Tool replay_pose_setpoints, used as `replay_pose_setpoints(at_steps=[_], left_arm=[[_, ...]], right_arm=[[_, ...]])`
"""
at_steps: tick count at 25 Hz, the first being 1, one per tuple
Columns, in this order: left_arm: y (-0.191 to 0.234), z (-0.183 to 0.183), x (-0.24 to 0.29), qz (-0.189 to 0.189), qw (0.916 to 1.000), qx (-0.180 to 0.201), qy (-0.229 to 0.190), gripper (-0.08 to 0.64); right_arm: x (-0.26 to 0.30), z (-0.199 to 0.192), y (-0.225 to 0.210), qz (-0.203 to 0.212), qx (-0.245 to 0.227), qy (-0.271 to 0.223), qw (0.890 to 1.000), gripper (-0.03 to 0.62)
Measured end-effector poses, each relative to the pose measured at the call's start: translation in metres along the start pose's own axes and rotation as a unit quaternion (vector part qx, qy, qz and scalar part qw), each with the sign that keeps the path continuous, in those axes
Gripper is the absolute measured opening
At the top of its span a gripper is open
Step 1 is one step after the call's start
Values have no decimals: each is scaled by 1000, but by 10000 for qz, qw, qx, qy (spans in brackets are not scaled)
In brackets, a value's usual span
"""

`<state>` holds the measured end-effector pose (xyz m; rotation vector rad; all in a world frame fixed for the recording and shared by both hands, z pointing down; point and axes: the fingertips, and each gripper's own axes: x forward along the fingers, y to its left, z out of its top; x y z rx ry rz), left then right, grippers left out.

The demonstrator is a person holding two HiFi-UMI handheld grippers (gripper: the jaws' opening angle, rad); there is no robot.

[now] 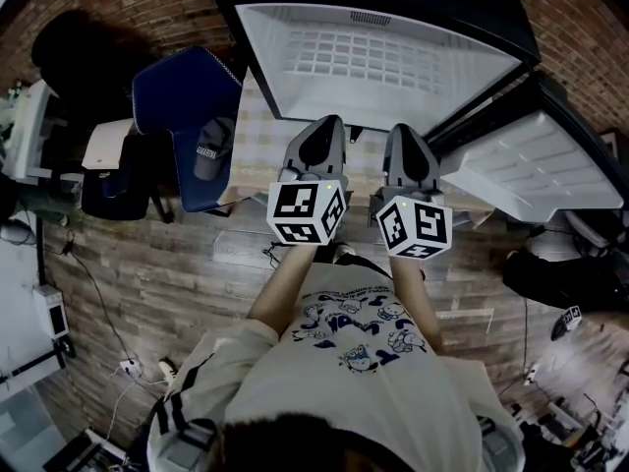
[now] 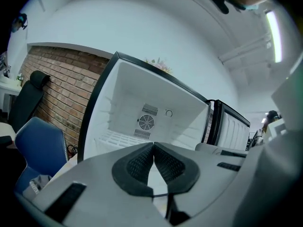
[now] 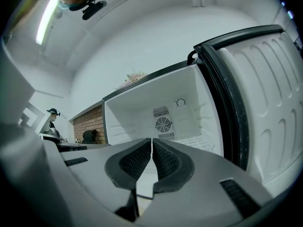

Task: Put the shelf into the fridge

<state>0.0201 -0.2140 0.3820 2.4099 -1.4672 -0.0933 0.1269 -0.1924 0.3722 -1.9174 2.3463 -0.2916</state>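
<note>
The fridge (image 1: 378, 62) stands open right in front of me, white inside, with a round fan vent (image 2: 146, 122) on its back wall. A white grid shelf (image 1: 362, 55) lies low inside it, also seen as the shelf (image 2: 115, 138) in the left gripper view and the shelf (image 3: 201, 141) in the right gripper view. My left gripper (image 1: 324, 128) and right gripper (image 1: 407, 138) are held side by side just short of the opening. The left gripper (image 2: 154, 144) is shut on nothing, and so is the right gripper (image 3: 152, 139).
The fridge door (image 1: 536, 160) is swung wide open to the right. A blue chair (image 1: 187, 106) stands at the left beside a brick wall (image 2: 57, 84). A pale checkered surface (image 1: 257, 131) lies under the fridge front. Cables and boxes litter the wooden floor (image 1: 147, 283).
</note>
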Motion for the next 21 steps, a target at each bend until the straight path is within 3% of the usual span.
replay_pose_setpoints(at_steps=[5, 21], left_arm=[[-7, 3, -7, -5, 9997, 232, -46, 18], [-17, 10, -19, 96, 9986, 487, -160, 18]], right_arm=[[-6, -1, 1, -12, -106, 19, 9999, 38], [-17, 4, 3, 50, -236, 21, 9997, 37]])
